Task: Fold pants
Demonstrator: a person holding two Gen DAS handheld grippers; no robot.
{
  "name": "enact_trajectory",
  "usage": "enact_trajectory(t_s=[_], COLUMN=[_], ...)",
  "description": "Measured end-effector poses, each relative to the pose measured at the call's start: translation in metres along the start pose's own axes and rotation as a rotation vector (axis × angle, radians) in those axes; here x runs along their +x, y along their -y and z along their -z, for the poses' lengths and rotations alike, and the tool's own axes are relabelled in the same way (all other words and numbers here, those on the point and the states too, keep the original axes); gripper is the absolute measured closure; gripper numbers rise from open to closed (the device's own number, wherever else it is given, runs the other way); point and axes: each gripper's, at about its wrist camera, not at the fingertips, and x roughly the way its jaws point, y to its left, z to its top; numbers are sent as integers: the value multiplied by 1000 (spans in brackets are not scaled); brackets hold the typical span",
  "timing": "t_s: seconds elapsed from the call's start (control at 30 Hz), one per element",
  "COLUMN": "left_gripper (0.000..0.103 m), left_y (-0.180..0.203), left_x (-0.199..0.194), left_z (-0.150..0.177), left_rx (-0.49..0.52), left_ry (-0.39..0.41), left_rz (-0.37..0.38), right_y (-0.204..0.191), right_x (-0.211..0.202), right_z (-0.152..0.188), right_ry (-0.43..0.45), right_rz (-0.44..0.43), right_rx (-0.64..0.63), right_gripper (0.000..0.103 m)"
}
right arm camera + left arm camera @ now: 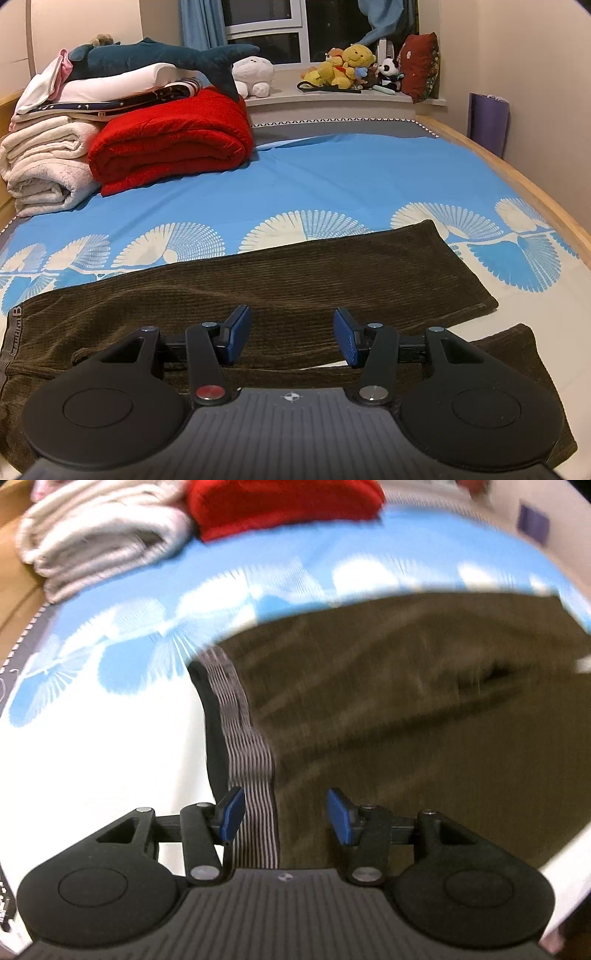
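While the pants [280, 280] are lying across the bed's [332, 177] near edge, we are hovering both hand-held grippers, left [284, 818] and right [292, 338], spread and empty; soft, limp corduroy, probably best pinched at the waistband [251, 760] and hems.

blur: left wrist view smeared | cut off: pants [258, 280] waistband at left edge

Warm indoor light; left wrist view smeared by motion blur, right sharp, both edges fisheye-bent.
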Motion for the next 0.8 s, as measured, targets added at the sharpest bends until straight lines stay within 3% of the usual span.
enact_trajectory(t_s=[0.17, 0.3, 0.33, 0.37, 0.47, 0.53, 0.6, 0.8], left_gripper=[48, 50, 58, 72, 101, 102, 102, 102], left_y=[-4, 0, 1, 0, -4, -6, -7, -30], left_x=[-8, -9, -5, -4, 5, 14, 16, 33], left_z=[-20, -32, -37, -41, -50, -53, -53, -69], left_rx=[-110, -142, -160, -184, -256, -278, -292, -499], left_ry=[95, 111, 104, 93, 46, 24, 24, -18], left_rz=[-13, -24, -19, -9, 22, 34, 34, 115], right_y=[-8, -15, -17, -19, -23, -26, -30, -40], right_x=[1, 3, 4, 5, 7, 9, 11, 18], right_z=[-1, -6, -8, -9, -12, -15, -17, -21], right_ry=[21, 40, 43, 45, 52, 59, 66, 54], right_rz=[-5, -15, -18, -23, -56, -69, -75, -131], right_rx=[-22, -19, -16, -13, 1, 8, 8, 2], right_gripper=[52, 52, 53, 53, 71, 86, 92, 92])
